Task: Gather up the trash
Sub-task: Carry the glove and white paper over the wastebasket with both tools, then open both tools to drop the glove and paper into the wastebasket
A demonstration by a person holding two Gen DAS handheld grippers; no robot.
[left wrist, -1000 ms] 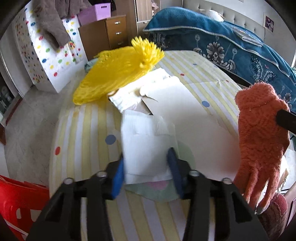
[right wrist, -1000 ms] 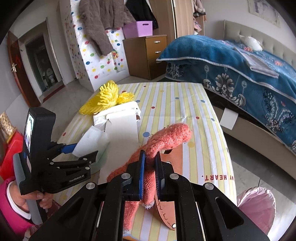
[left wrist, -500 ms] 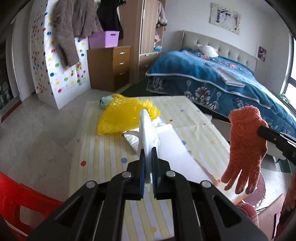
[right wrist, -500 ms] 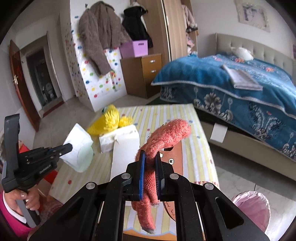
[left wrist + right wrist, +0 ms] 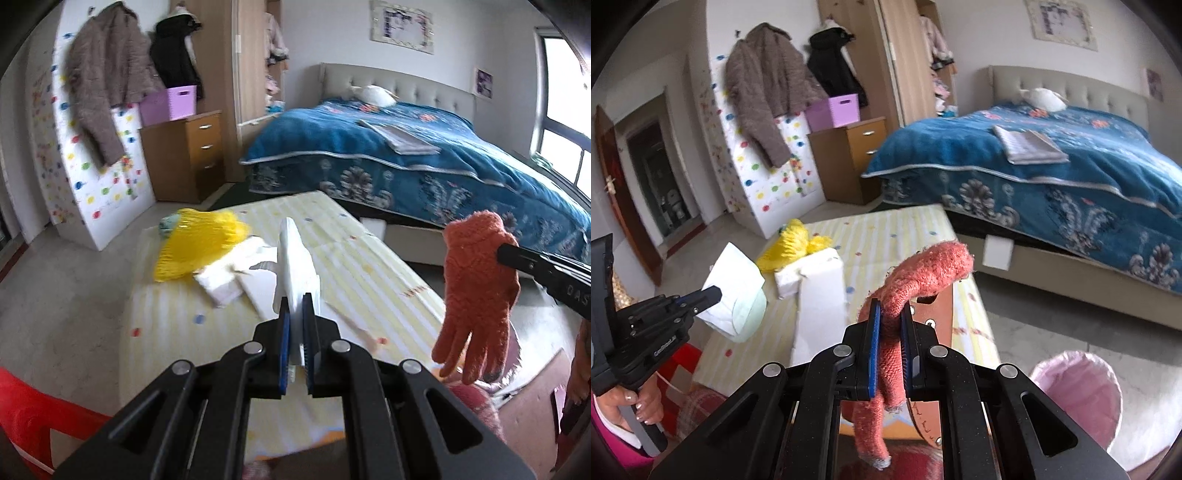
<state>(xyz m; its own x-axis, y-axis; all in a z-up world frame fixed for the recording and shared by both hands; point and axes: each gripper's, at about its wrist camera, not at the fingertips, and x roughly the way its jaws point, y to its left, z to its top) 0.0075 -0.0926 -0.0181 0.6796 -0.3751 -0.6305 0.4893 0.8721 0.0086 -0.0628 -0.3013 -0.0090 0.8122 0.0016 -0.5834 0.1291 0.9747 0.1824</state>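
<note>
My left gripper (image 5: 295,317) is shut on a white paper sheet (image 5: 293,266) and holds it edge-on above the striped table (image 5: 369,273). The sheet also shows in the right wrist view (image 5: 733,291), with a pale green part. My right gripper (image 5: 889,321) is shut on an orange knitted glove (image 5: 923,273), which hangs in the air at the right of the left wrist view (image 5: 476,295). A pink-lined trash bin (image 5: 1075,398) stands on the floor, low right of the right gripper.
On the table lie a yellow mesh bag (image 5: 199,243), a white packet (image 5: 221,284), a white card (image 5: 822,306) and a brown leather strap (image 5: 934,325). A red stool (image 5: 33,413) stands at the left. A blue-covered bed (image 5: 424,166) stands behind the table.
My left gripper shut on the white paper and lifted it off the table. My right gripper rose higher with the glove, and both pulled back from the table.
</note>
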